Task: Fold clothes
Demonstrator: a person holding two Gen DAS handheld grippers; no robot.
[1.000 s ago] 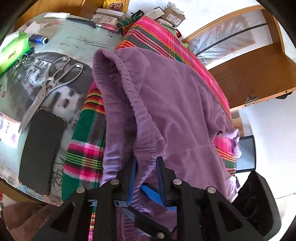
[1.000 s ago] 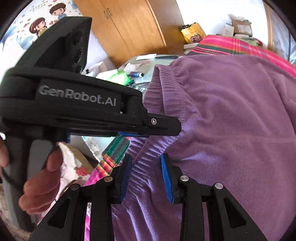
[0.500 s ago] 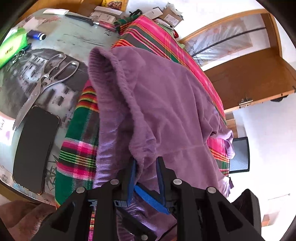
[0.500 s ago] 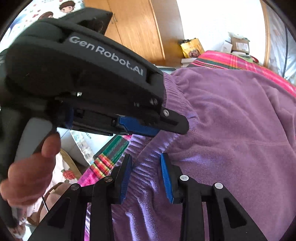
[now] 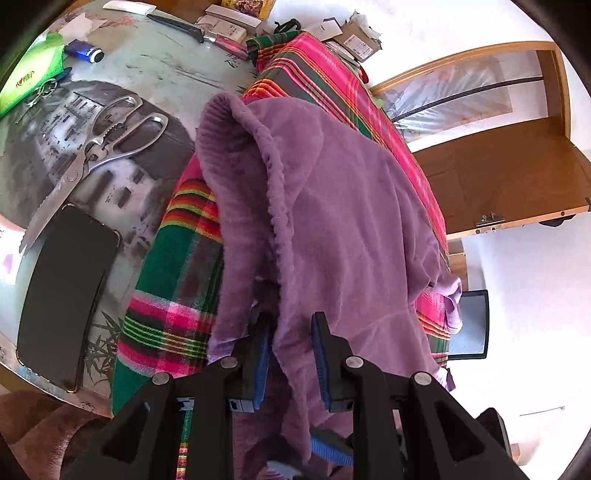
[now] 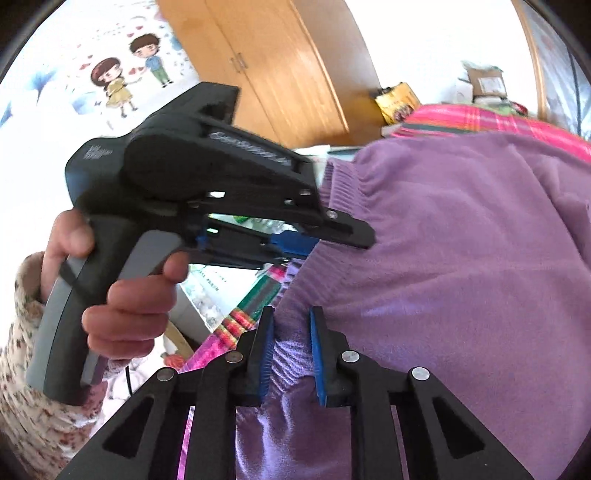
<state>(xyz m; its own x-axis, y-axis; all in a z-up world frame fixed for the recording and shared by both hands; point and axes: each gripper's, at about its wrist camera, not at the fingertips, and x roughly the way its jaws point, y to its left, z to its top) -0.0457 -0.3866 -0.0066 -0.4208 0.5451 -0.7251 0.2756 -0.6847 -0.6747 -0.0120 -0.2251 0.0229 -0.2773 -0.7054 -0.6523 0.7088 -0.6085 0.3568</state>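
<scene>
A purple fleece garment lies over a pink and green plaid blanket on the table. My left gripper is shut on a fold of its edge, and cloth hangs down between the blue pads. In the right wrist view the same left gripper, held by a hand, pinches the ribbed waistband. My right gripper sits a little lower on that waistband. Its jaws are closing, and the bunched ribbed cloth of the purple garment fills the gap between the pads.
Left of the blanket, the printed table top carries steel scissors, a black phone, a blue lighter, a knife and a green packet. Boxes crowd the far end. A wooden wardrobe stands behind.
The right gripper's jaws have narrowed onto the ribbed waistband. The left gripper keeps its hold and, seen from the right wrist, has tilted and drawn back a little.
</scene>
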